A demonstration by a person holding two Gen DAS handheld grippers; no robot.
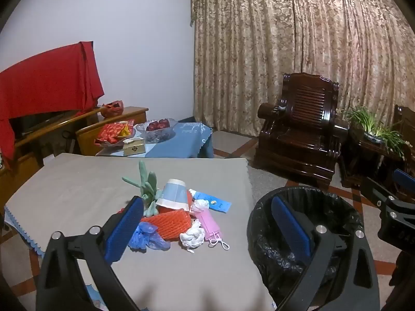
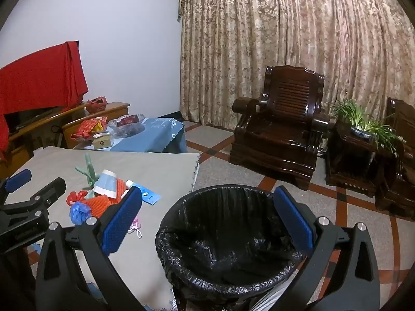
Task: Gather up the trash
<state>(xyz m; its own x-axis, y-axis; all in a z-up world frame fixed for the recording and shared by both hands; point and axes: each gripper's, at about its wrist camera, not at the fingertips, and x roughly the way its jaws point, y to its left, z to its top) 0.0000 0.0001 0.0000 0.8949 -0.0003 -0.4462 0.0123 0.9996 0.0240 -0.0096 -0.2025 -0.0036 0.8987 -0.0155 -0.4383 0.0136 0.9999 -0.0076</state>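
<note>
Trash sits heaped mid-counter beside the lined bin, so I keep both tongs wide open, empty, ready to pick.

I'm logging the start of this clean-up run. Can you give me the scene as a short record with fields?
surface: grey cloth-covered table
trash pile: paper cup, orange foam net, blue plastic bag, pink face mask, white tissue, green glove
bin: black-lined trash bin, beside the table, looks empty
left gripper: open, holding nothing
right gripper: open, above the bin
progress: nothing collected yet
</note>
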